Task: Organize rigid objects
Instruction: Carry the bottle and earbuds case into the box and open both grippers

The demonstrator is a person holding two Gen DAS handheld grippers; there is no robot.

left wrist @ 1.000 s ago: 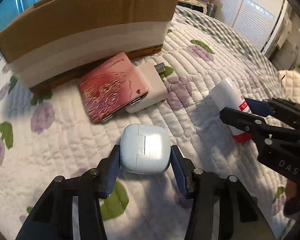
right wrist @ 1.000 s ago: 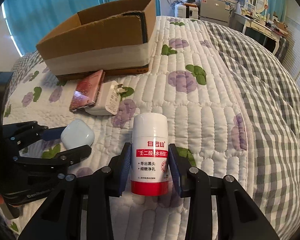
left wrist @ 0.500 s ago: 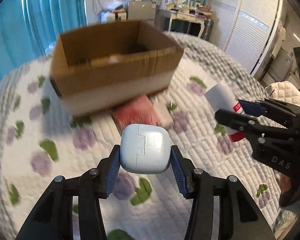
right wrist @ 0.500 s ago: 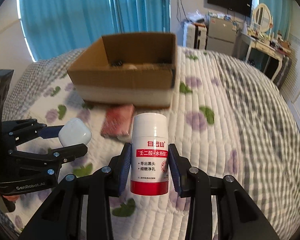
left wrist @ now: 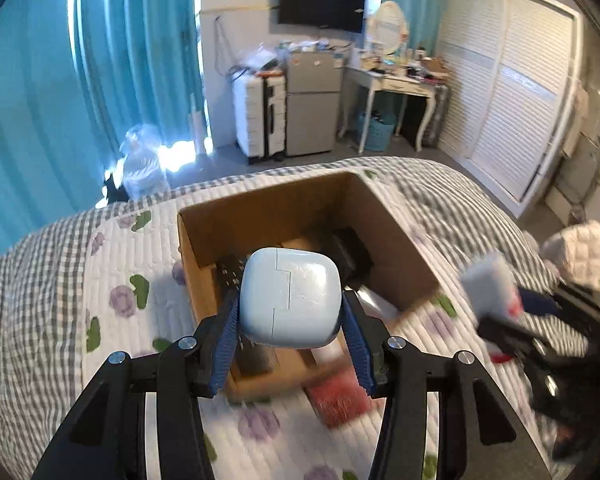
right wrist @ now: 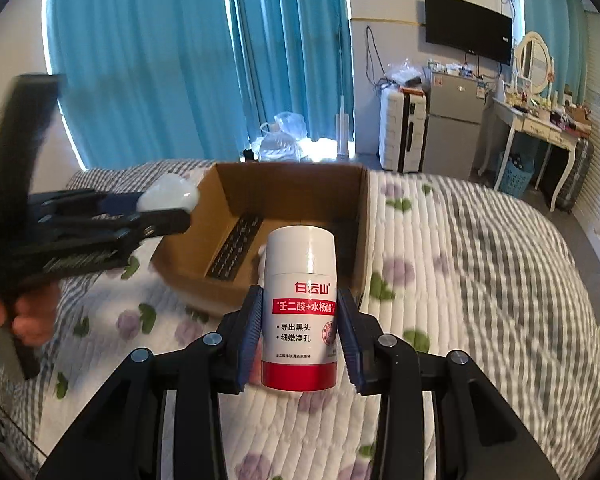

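My left gripper (left wrist: 290, 320) is shut on a pale blue earbud case (left wrist: 290, 296) and holds it in the air over the near part of an open cardboard box (left wrist: 396, 248) on the bed. My right gripper (right wrist: 300, 332) is shut on a white bottle with a red band (right wrist: 300, 304), held upright in the air in front of the same box (right wrist: 360, 232). The box holds a black keyboard-like item (right wrist: 236, 248) and other dark things. The left gripper with the case (right wrist: 168, 198) shows at the left of the right wrist view.
A red patterned case (left wrist: 340, 398) lies on the quilt (left wrist: 140, 264) just in front of the box. The bed's checked edge, teal curtains (right wrist: 180, 60), a small fridge (right wrist: 452, 124) and a desk stand beyond.
Both grippers have risen from the quilt with their objects and moved toward the box. I now look down into the box from above.
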